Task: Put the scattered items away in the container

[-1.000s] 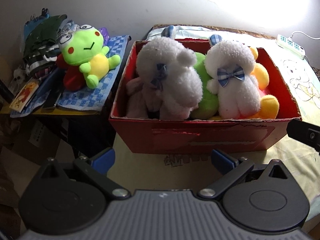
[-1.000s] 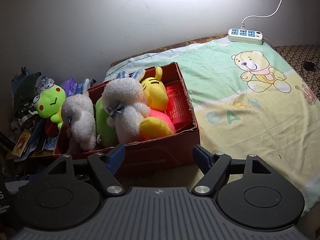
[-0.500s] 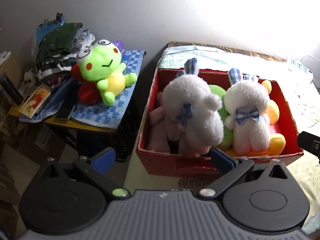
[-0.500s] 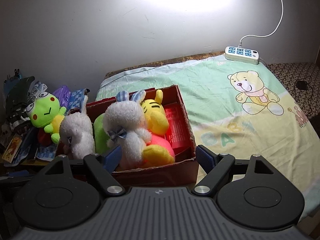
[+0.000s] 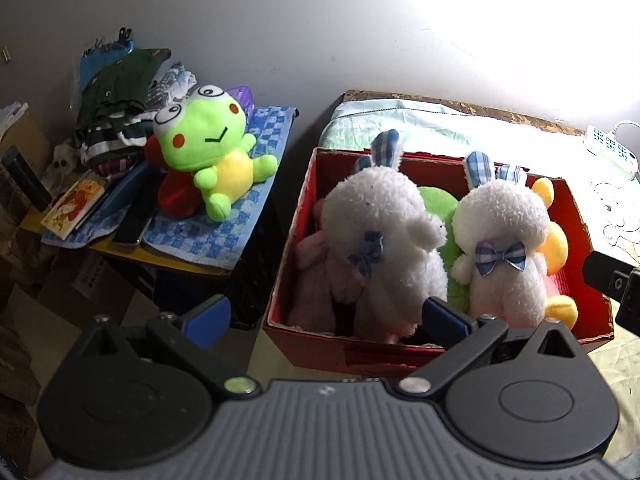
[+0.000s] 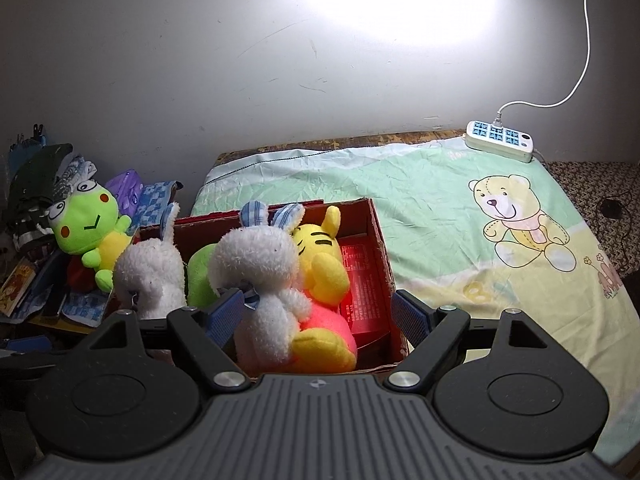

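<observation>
The red cardboard box (image 5: 400, 354) sits at the corner of a bed, on a pale green sheet (image 6: 420, 200) printed with a teddy bear. Two white plush rabbits (image 5: 384, 240) stand inside it, beside a yellow plush (image 6: 324, 260). A green frog plush (image 5: 212, 152) lies outside, on a blue checkered cloth (image 5: 224, 224) over a cluttered side counter. A white power strip (image 6: 500, 140) rests by the grey wall. Left gripper (image 5: 326, 316) and right gripper (image 6: 316, 314) hover near the box, jaws wide and empty.

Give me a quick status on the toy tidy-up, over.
Left gripper and right gripper open, empty. Red box holds the two white bunnies and yellow plush. Green frog on side table, outside. Nothing blocking.
</observation>
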`<state>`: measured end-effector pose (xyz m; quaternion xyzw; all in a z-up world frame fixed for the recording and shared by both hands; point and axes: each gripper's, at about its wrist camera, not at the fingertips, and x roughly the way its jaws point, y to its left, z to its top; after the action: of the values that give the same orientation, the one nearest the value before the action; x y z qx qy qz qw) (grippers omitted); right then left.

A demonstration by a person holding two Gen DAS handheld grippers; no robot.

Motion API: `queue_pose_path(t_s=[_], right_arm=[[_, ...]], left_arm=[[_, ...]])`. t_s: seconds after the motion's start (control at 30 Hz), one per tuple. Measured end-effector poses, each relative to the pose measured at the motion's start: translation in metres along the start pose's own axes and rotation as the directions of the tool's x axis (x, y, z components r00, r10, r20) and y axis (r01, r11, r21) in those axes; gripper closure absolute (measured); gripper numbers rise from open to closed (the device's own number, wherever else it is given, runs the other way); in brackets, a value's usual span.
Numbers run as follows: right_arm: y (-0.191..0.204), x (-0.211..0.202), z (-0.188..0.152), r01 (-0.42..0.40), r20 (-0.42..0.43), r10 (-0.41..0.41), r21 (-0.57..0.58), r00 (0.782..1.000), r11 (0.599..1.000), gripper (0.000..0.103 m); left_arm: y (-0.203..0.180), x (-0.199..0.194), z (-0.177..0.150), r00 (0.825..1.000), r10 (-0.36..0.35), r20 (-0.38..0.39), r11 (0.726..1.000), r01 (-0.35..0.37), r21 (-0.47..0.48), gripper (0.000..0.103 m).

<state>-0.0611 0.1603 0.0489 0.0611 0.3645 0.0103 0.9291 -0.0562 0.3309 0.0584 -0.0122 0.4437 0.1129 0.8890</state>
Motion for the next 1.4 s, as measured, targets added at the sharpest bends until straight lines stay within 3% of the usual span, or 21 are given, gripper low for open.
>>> queue_pose_path(t_s=[0.27, 0.67, 0.87, 0.93, 1.4], right_arm=[[-0.001, 0.007, 0.003, -0.022, 0.002, 0.022, 0.002, 1.0, 1.0, 0.02], [-0.057, 0.004, 0.011, 0.051, 0.04, -0.059, 0.177, 0.997, 0.983, 0.023], [-0.071, 0.008, 0.011, 0.058, 0.024, -0.064, 0.199, 0.998, 0.978, 0.03], [-0.074, 0.011, 0.011, 0.051, 0.018, -0.056, 0.2, 0.998, 0.978, 0.038], [-0.046, 0.021, 0.015, -0.029, 0.01, 0.028, 0.136, 1.0, 0.99, 0.04]], left_arm=[[0.003, 0.004, 0.002, 1.0, 0.026, -0.015, 1.0, -0.026, -0.012, 0.001], [-0.052, -0.001, 0.012, 0.997, -0.069, 0.034, 0.993, 0.065, 0.098, 0.001], [-0.073, 0.004, 0.018, 0.994, -0.101, 0.03, 0.988, 0.096, 0.119, 0.001], [-0.076, 0.004, 0.02, 0.994, -0.102, 0.034, 0.988, 0.097, 0.122, 0.001], [-0.05, 0.011, 0.023, 0.999, -0.043, 0.02, 0.997, 0.042, 0.07, 0.001]])
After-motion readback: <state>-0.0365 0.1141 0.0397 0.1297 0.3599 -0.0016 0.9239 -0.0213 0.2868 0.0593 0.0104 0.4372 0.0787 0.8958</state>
